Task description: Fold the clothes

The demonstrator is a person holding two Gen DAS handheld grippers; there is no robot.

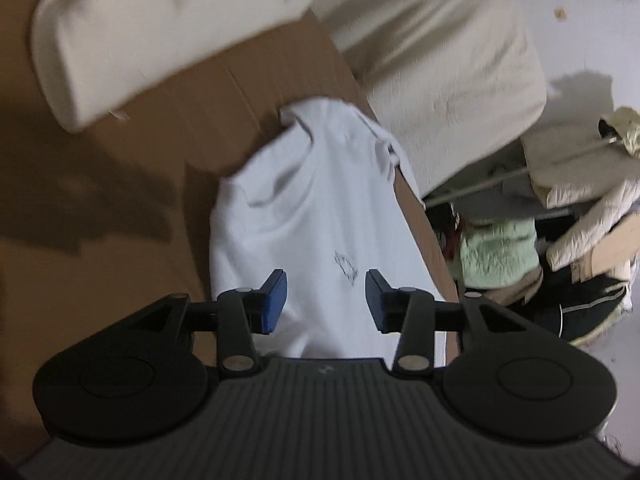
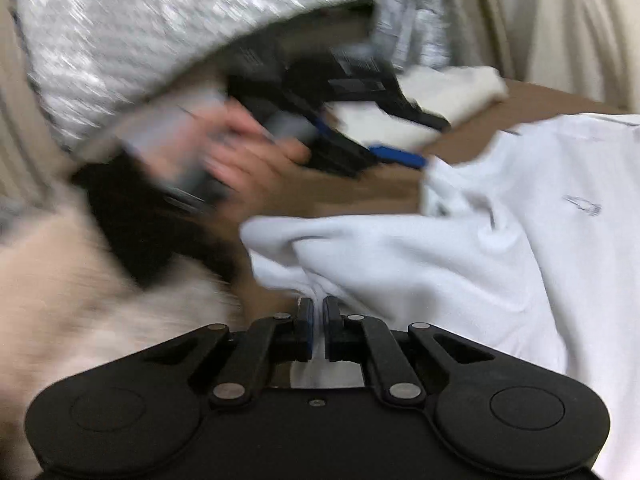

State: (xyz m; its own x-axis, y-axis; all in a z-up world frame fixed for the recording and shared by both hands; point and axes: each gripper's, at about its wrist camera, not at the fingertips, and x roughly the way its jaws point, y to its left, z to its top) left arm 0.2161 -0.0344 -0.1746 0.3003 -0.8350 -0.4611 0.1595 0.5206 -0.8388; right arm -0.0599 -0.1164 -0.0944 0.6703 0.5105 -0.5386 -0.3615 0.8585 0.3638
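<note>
While the right gripper (image 2: 317, 322) pinches a bunched fold of the white shirt (image 2: 460, 264), its blue-padded jaws stand nearly together with cloth drawn up between them. That shirt lies crumpled across a brown cardboard sheet (image 2: 360, 196), and a small dark line-drawn emblem (image 2: 585, 205) marks its chest; the mark is too small and blurred to read as lettering or a brand.

Left wrist view: the left gripper (image 1: 326, 300) hovers over the same white shirt (image 1: 312, 208), jaws spread wide with nothing between the blue pads (image 1: 276, 300). The emblem (image 1: 346, 266) lies just ahead of the gap between the fingers. The cardboard sheet (image 1: 160, 152) extends under the shirt and to its left. A cream garment (image 1: 132, 36) rests on the far part of the cardboard, and a pale cushion-like mass (image 1: 452, 80) lies beyond the sheet's edge. To the right, off the cardboard, a heap of other clothes includes a pale green item (image 1: 500, 252) and a quilted cream jacket (image 1: 592, 208).

Right wrist view: a person's hand (image 2: 240, 156), heavily motion-blurred, grips the left gripper's handle; its blue pad (image 2: 396, 156) appears close to the shirt's edge, though contact cannot be judged. A silver quilted sleeve (image 2: 132, 28) covers the arm above it.
</note>
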